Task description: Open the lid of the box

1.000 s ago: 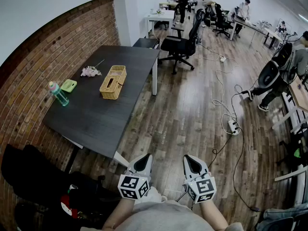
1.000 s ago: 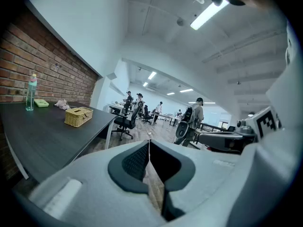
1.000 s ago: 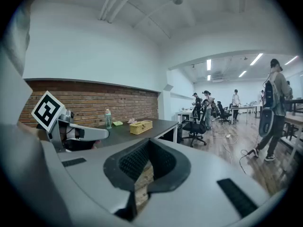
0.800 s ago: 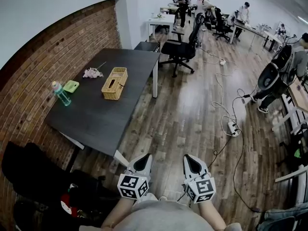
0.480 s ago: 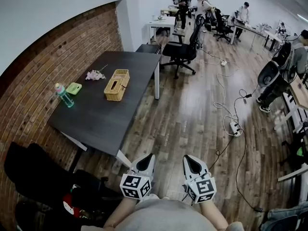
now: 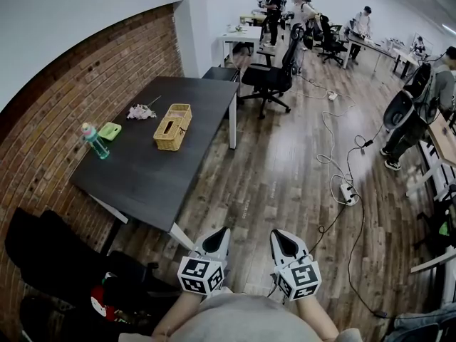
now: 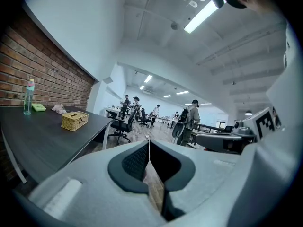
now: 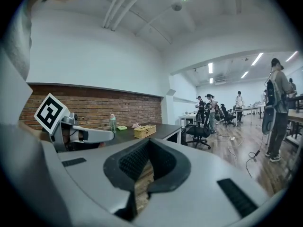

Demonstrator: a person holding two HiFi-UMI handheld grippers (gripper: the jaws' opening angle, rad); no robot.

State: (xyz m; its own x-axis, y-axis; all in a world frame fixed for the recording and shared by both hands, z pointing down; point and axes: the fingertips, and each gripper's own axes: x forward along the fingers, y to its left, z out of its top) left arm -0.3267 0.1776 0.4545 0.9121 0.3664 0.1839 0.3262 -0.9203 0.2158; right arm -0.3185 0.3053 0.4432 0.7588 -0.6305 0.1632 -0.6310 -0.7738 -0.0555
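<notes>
A woven straw box point(image 6: 172, 127) with a slotted lid lies on the dark table point(image 6: 146, 177) by the brick wall; it also shows far off in the left gripper view point(image 7: 75, 121) and the right gripper view point(image 8: 145, 131). My left gripper point(image 6: 217, 235) and right gripper point(image 6: 276, 237) are held side by side close to my body, over the wooden floor and well short of the table. Both are shut with nothing between the jaws, as the left gripper point(image 7: 148, 140) and right gripper point(image 8: 148, 142) views show.
On the table stand a green-capped bottle point(image 6: 93, 140), a small green container point(image 6: 109, 130) and a pink flower point(image 6: 139, 111). A black office chair point(image 6: 269, 72) sits past the table. Cables and a power strip point(image 6: 350, 191) trail across the floor. Several people work at far desks.
The table and box have slid slightly right and down in the head view as I stepped a little. Both grippers stay shut and together.
</notes>
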